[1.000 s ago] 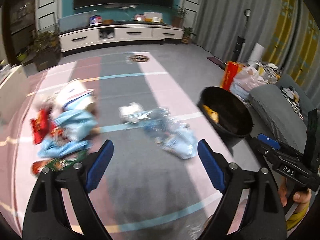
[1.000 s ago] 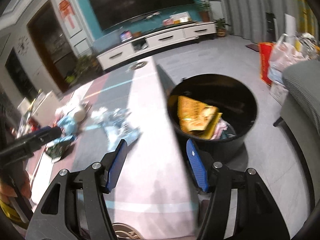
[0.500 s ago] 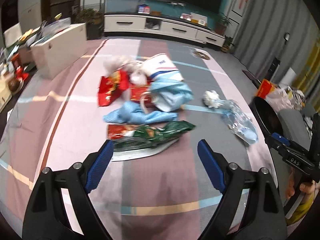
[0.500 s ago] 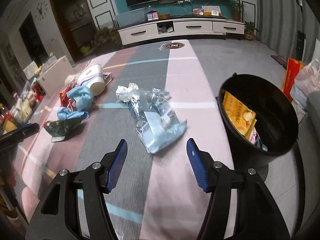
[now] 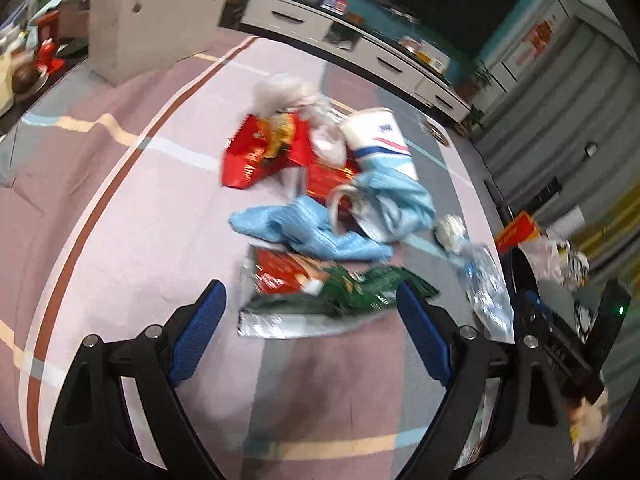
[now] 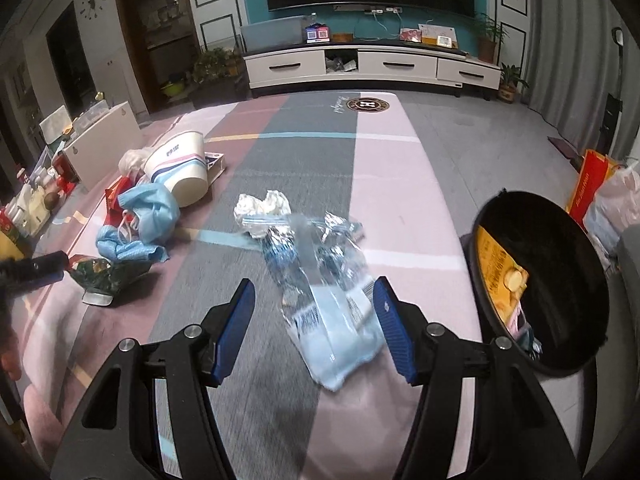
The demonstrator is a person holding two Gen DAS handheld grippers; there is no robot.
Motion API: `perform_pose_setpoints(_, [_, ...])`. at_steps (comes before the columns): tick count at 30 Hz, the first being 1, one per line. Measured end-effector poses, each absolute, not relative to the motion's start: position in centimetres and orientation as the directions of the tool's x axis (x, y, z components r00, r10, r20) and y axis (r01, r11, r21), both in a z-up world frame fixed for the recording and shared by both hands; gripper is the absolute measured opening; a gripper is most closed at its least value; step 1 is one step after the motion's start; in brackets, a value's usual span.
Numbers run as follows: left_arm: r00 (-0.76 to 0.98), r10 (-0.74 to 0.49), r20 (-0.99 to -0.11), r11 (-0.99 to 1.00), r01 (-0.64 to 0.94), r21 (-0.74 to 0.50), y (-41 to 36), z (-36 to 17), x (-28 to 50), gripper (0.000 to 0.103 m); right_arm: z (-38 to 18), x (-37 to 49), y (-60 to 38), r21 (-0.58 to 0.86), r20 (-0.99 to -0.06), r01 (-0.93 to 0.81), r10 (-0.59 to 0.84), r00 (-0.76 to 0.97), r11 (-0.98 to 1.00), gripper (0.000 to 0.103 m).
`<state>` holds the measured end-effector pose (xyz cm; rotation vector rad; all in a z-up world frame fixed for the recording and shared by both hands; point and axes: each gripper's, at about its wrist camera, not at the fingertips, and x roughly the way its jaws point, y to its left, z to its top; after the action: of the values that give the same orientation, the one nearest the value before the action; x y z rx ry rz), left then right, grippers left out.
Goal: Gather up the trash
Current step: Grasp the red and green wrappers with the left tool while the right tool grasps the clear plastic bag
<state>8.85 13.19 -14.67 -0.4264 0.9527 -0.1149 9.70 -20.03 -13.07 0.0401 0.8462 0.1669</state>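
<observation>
My left gripper [image 5: 312,330] is open and empty, just short of a green and silver snack bag [image 5: 332,300] on the striped rug. Behind it lie a blue cloth [image 5: 312,232], a red snack bag [image 5: 260,152] and a tipped paper bucket [image 5: 380,136]. My right gripper [image 6: 314,328] is open and empty over a clear and pale blue plastic wrapper [image 6: 324,280]. A crumpled foil ball [image 6: 262,206] lies beyond it. A black trash bin [image 6: 540,292] with yellow packaging inside stands to the right.
A white box [image 5: 152,24] stands at the rug's far left edge, with clutter beside it. A white TV cabinet [image 6: 372,66] runs along the back wall. Bags [image 6: 608,200] sit on the floor behind the bin. A grey sofa edge [image 6: 630,248] shows at far right.
My left gripper has moved closer to the green snack bag and the pile. My right gripper has moved forward over the plastic wrapper. Both stay open.
</observation>
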Motion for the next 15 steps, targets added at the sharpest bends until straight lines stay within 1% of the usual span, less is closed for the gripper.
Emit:
perform_pose_setpoints(1, [0.579, -0.28, -0.766, 0.908, -0.099, -0.407, 13.3, -14.8, 9.1, 0.085, -13.3, 10.1, -19.7, 0.094, -0.742, -0.136, 0.161, 0.65, 0.986, 0.061])
perform_pose_setpoints(3, [0.571, -0.302, -0.764, 0.895, -0.105, -0.433, 13.6, -15.3, 9.6, 0.075, -13.7, 10.8, -19.3, 0.074, -0.748, -0.138, 0.147, 0.647, 0.988, 0.061])
perform_pose_setpoints(4, [0.566, -0.308, -0.765, 0.891, -0.111, -0.441, 13.6, -15.6, 9.8, 0.069, -13.9, 11.1, -19.1, 0.067, -0.751, -0.137, 0.141, 0.645, 0.988, 0.061])
perform_pose_setpoints(6, [0.551, -0.31, -0.775, 0.887, -0.124, -0.444, 13.6, -16.2, 10.2, 0.063, -14.5, 11.6, -18.9, 0.057, -0.76, -0.14, 0.134, 0.636, 0.988, 0.061])
perform_pose_setpoints(7, [0.545, -0.314, -0.778, 0.885, -0.129, -0.448, 13.6, -16.5, 10.3, 0.056, -14.8, 11.8, -18.8, 0.052, -0.765, -0.139, 0.129, 0.631, 0.989, 0.059])
perform_pose_setpoints(9, [0.536, -0.33, -0.777, 0.875, -0.135, -0.464, 13.6, -17.0, 10.6, 0.05, -15.4, 12.1, -18.6, 0.044, -0.781, -0.146, 0.125, 0.612, 0.988, 0.041])
perform_pose_setpoints(10, [0.538, -0.335, -0.773, 0.871, -0.136, -0.472, 13.7, -16.9, 10.6, 0.047, -15.8, 12.2, -18.5, 0.033, -0.79, -0.147, 0.116, 0.602, 0.989, 0.037])
perform_pose_setpoints(12, [0.543, -0.33, -0.772, 0.874, -0.133, -0.467, 13.7, -16.9, 10.7, 0.043, -16.4, 12.2, -18.3, 0.015, -0.796, -0.147, 0.1, 0.597, 0.989, 0.026])
perform_pose_setpoints(13, [0.546, -0.325, -0.773, 0.879, -0.129, -0.46, 13.5, -16.8, 10.6, 0.033, -16.5, 12.1, -18.2, 0.001, -0.795, -0.145, 0.089, 0.6, 0.989, 0.022])
perform_pose_setpoints(15, [0.542, -0.324, -0.776, 0.884, -0.118, -0.452, 13.3, -16.8, 10.5, 0.018, -16.4, 12.0, -18.4, 0.003, -0.793, -0.144, 0.09, 0.602, 0.99, 0.016])
